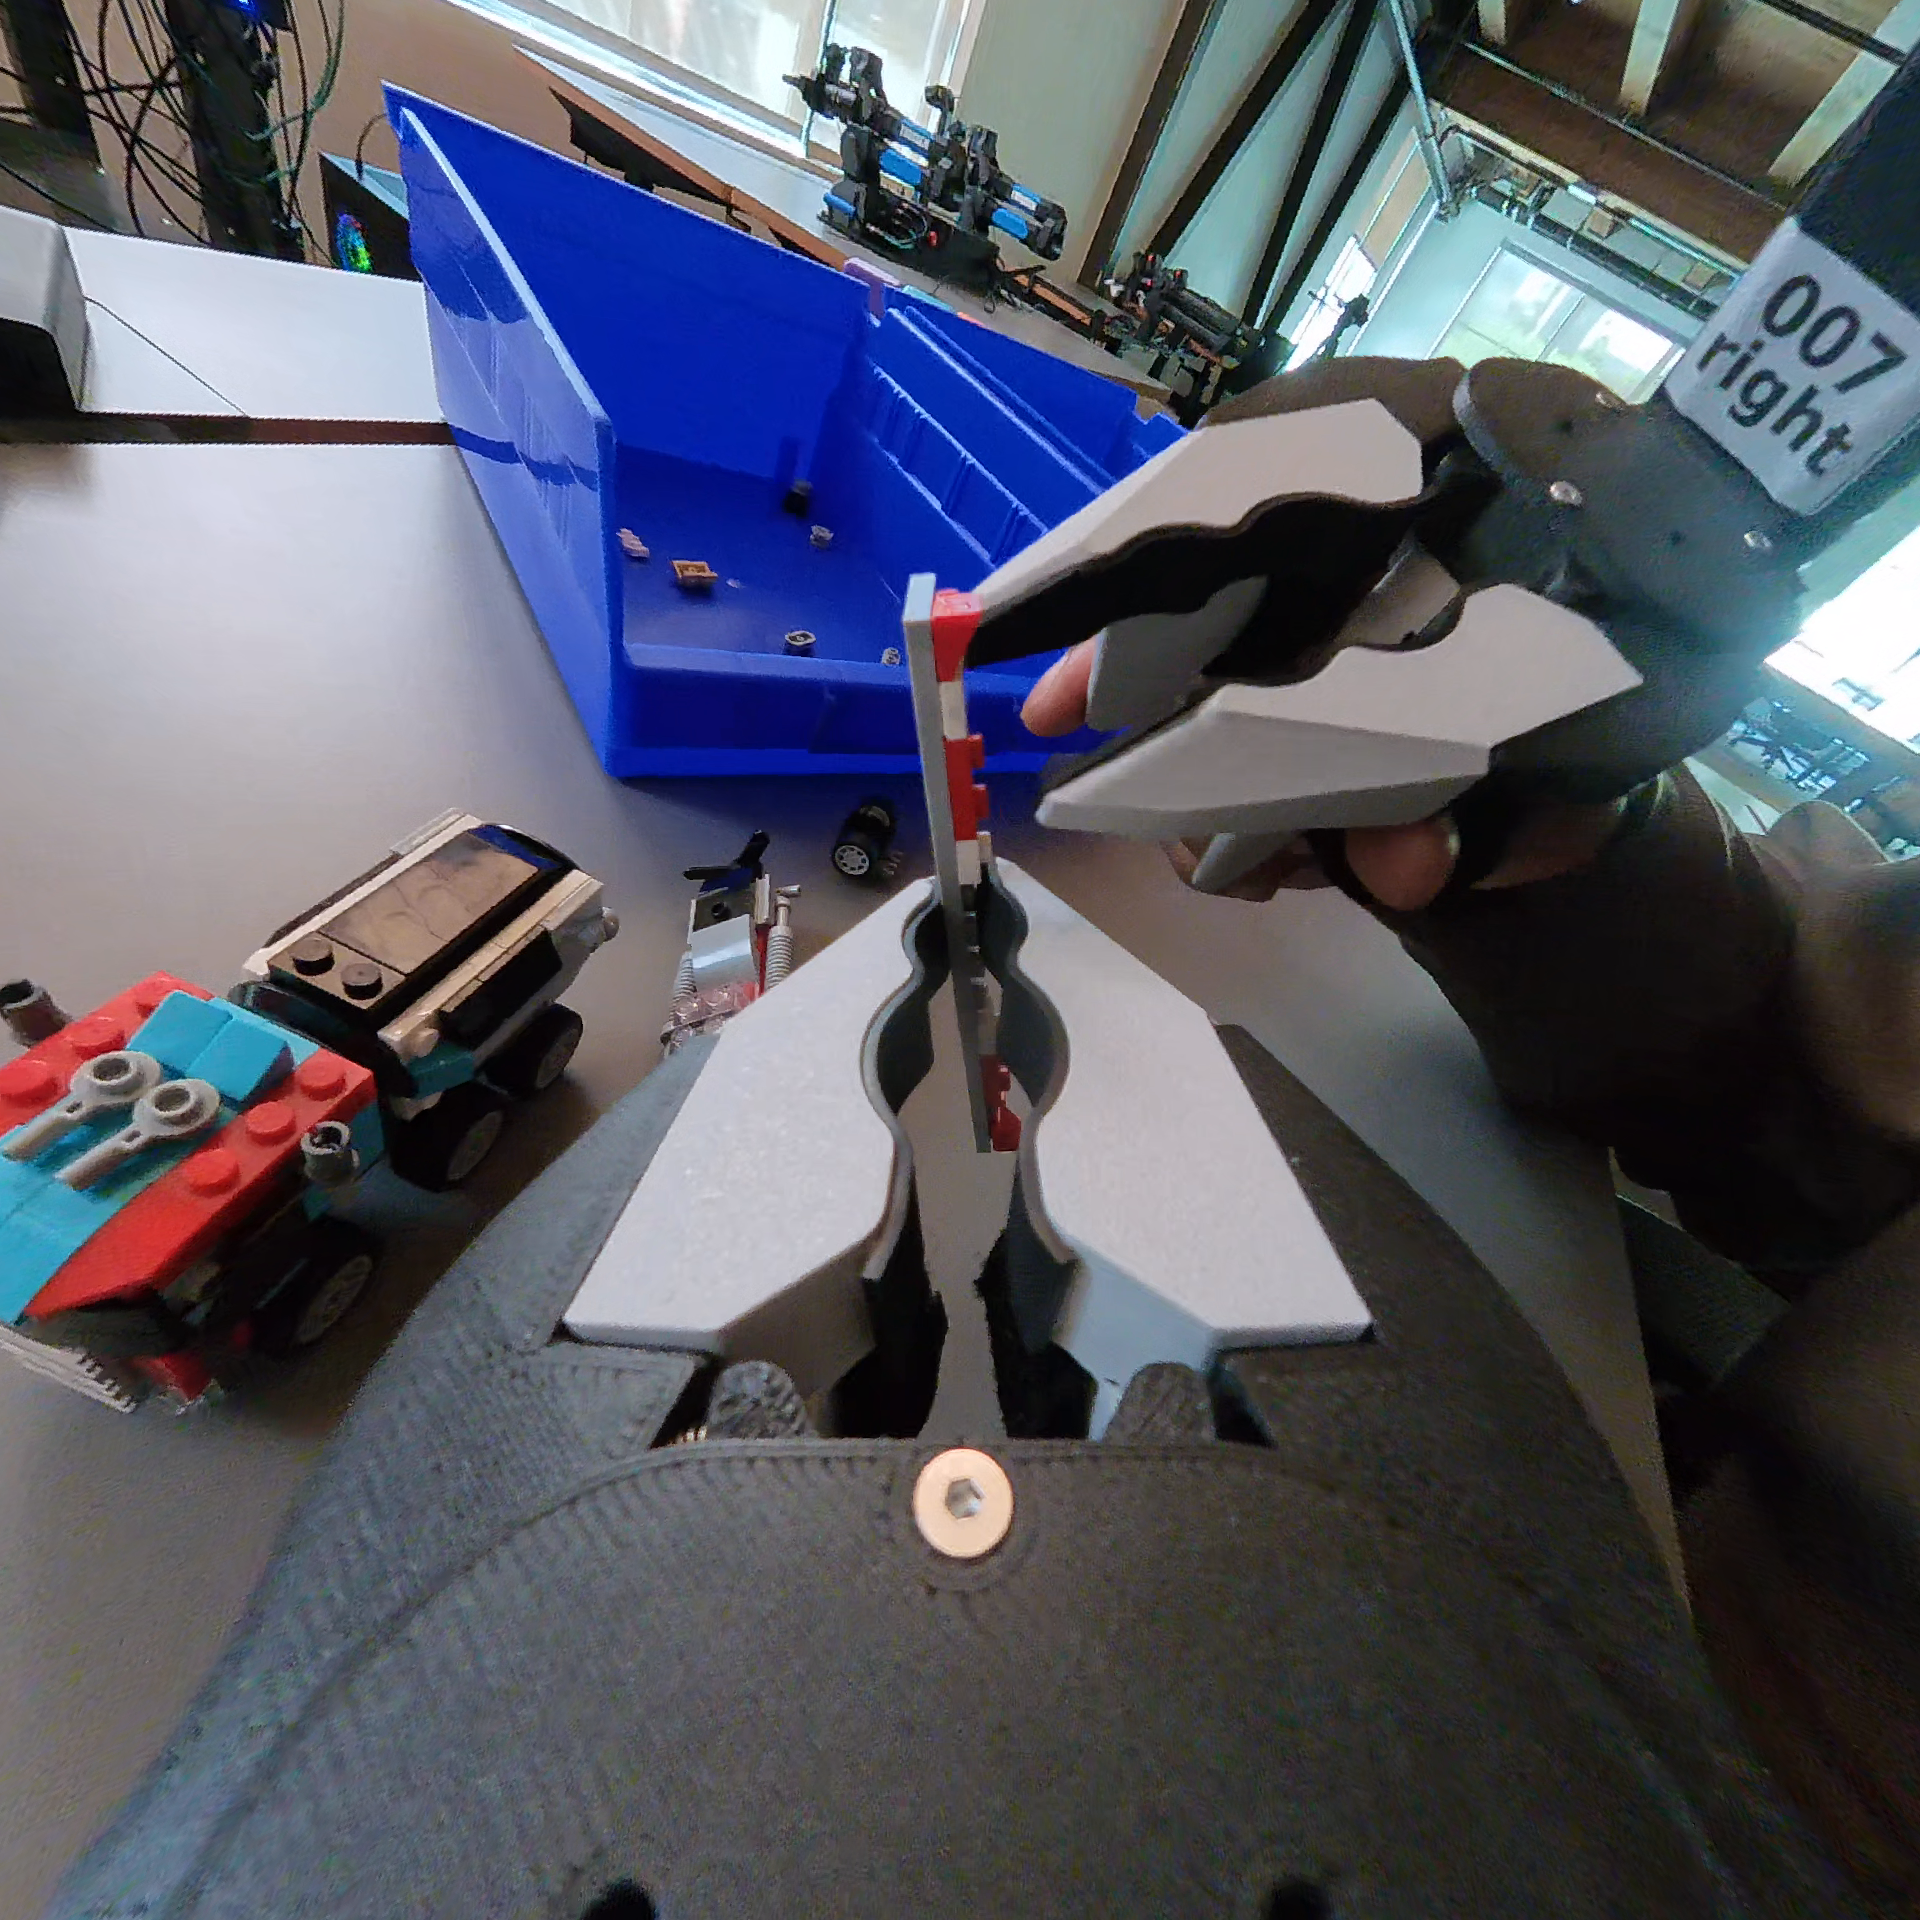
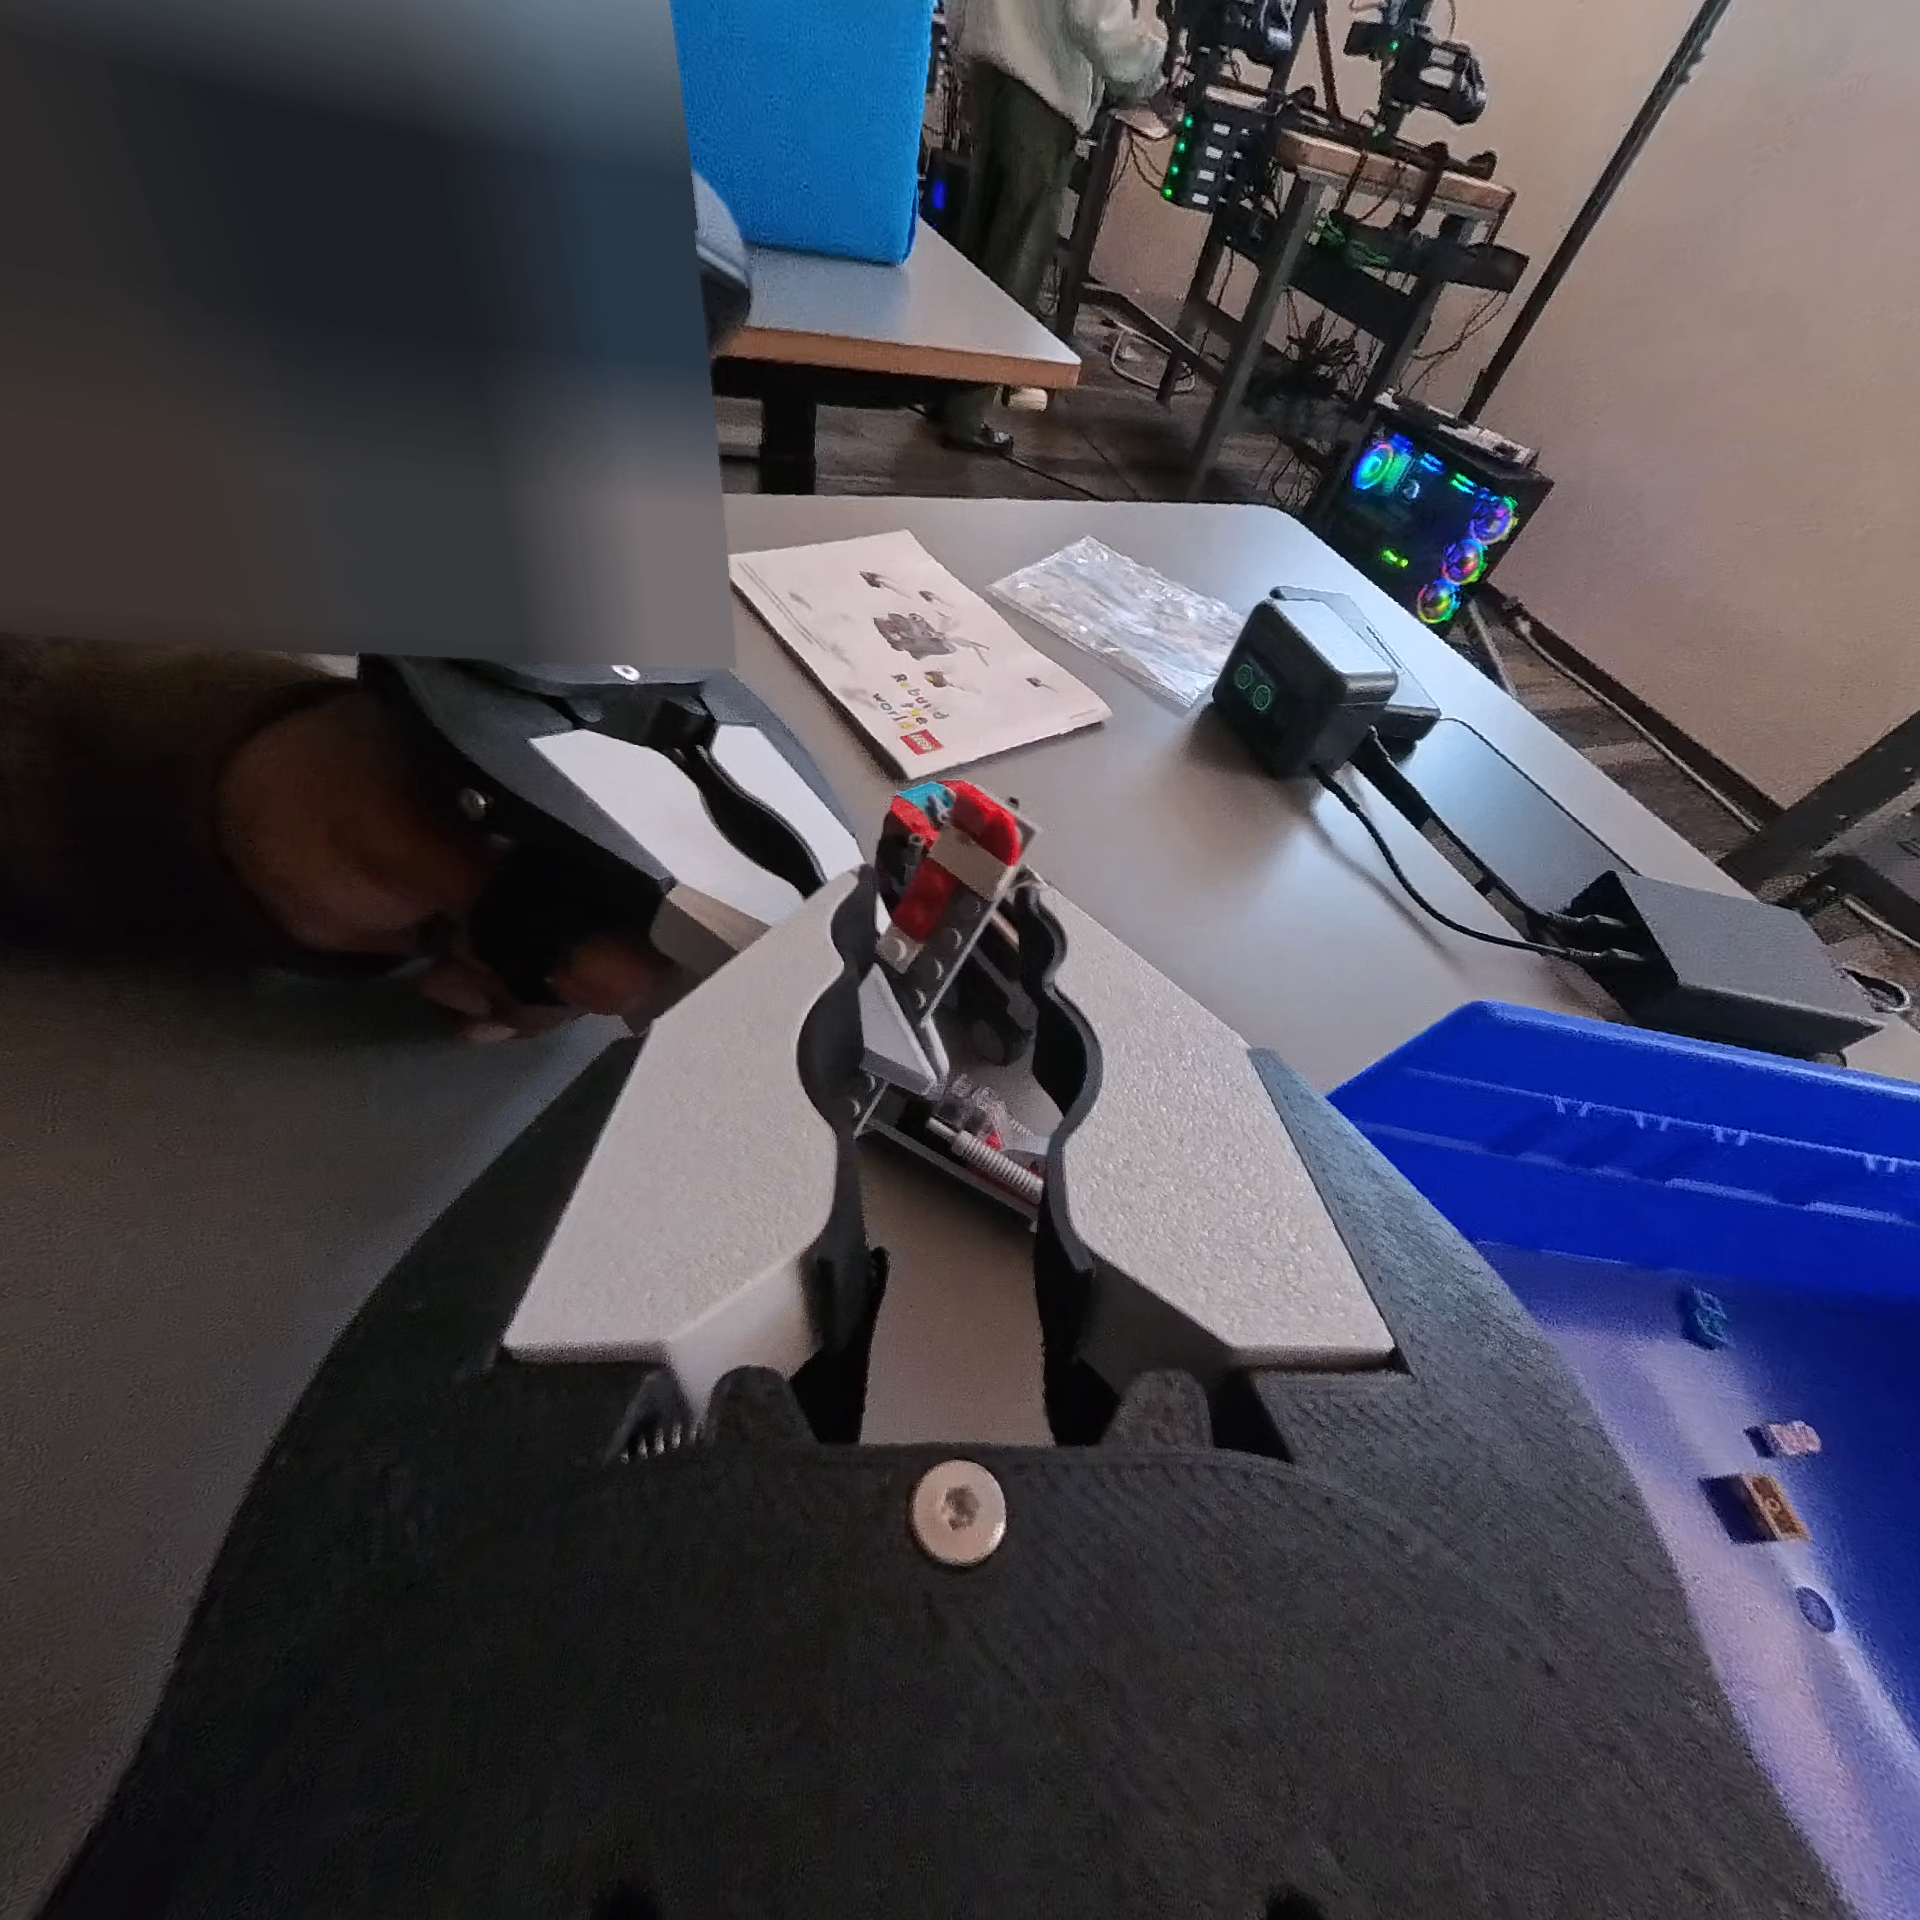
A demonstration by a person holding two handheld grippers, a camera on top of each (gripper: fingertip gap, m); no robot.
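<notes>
L tool (image 1: 961, 904): fingers pressed onto a thin grey plate assy (image 1: 948, 769) w/ red and white bricks along one face; plate stands upright, edge-on, above the counter (image 1: 260, 665). R tool (image 1: 1003, 717): jaws spread; upper fingertip (image 1: 987, 613) touches red brick at plate's top end, lower fingertip apart from plate. Adjacent on counter: red/teal brick truck (image 1: 260, 1101), loose wheel (image 1: 862, 842), small spring sub-assy (image 1: 727, 956). Blue bin (image 1: 675, 468) behind, few small parts inside.

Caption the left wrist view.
Left gripper clamps an upright grey-and-red brick plate; right gripper open beside it.
</notes>
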